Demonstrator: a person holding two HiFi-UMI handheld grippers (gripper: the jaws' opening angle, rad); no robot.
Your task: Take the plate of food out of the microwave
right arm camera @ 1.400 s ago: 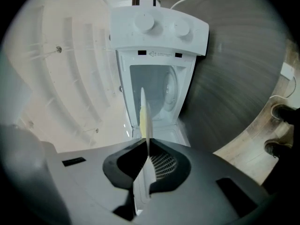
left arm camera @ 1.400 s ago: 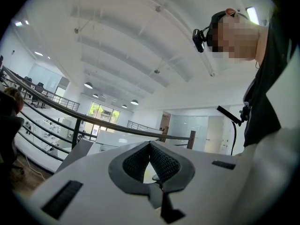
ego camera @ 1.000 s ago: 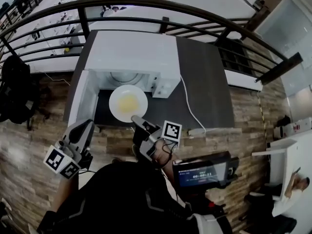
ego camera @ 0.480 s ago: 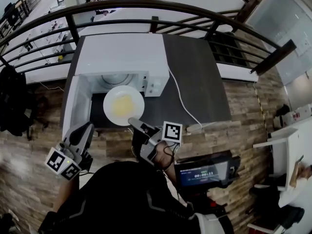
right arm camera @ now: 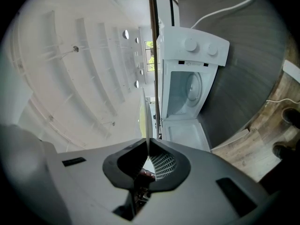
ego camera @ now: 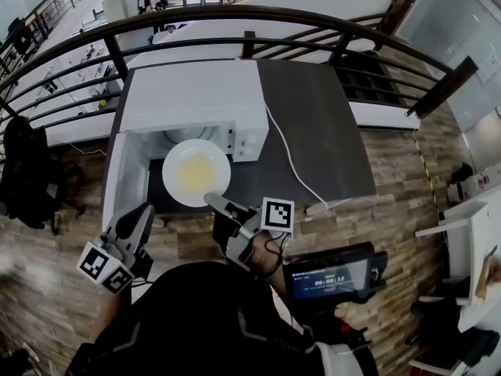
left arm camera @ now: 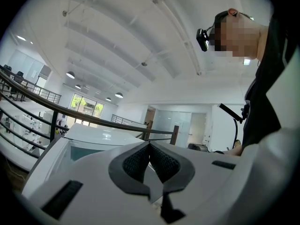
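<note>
A white plate with yellow food hangs in front of the open microwave, over the table's near edge. My right gripper is shut on the plate's near rim. In the right gripper view the plate shows edge-on between the pads of the right gripper, and the microwave beyond has an empty cavity. My left gripper is low at the left, beside the open door, shut on nothing. The left gripper has its pads touching in its own view.
The microwave stands on a dark table, and its white cable runs across the top to the near edge. A black railing curves behind the table. A small screen sits at my right side.
The plate has risen a little in the right gripper and sits slightly further left before the microwave. The left gripper has shifted slightly near the door.
</note>
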